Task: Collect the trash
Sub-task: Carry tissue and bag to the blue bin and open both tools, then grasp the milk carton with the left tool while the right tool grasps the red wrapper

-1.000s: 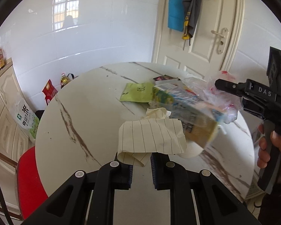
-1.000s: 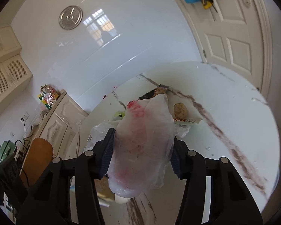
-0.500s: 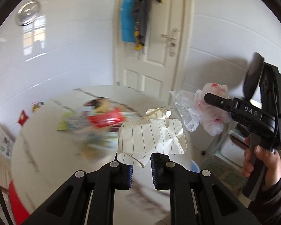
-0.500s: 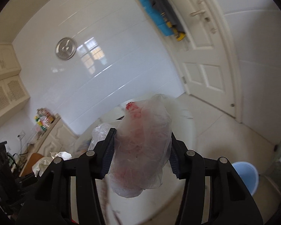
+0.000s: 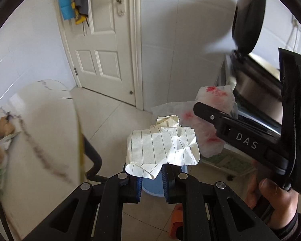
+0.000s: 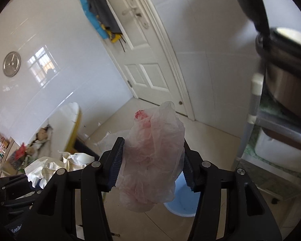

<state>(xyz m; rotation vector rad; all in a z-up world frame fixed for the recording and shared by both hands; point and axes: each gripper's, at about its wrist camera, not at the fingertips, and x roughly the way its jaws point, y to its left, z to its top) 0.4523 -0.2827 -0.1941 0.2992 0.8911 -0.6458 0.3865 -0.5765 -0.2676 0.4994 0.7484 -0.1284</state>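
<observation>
My left gripper is shut on a crumpled sheet of lined paper, which stands up from the pads. Below it on the floor is a round blue bin. My right gripper has a crumpled clear plastic bag with red print between its pads. Its jaws are opening, and the bag still hangs against both pads above the blue bin. In the left wrist view the bag shows just right of the paper. A hand grips the right tool's handle.
The round marble table lies at the left with more litter on it and a black chair frame by its edge. A white door is behind. A metal rack with a pot stands right of the bin.
Both grippers swung away from the table top, out over the floor, with paper and bag still in them. The blue bin came into view under them. The right jaws stand slightly wider.
</observation>
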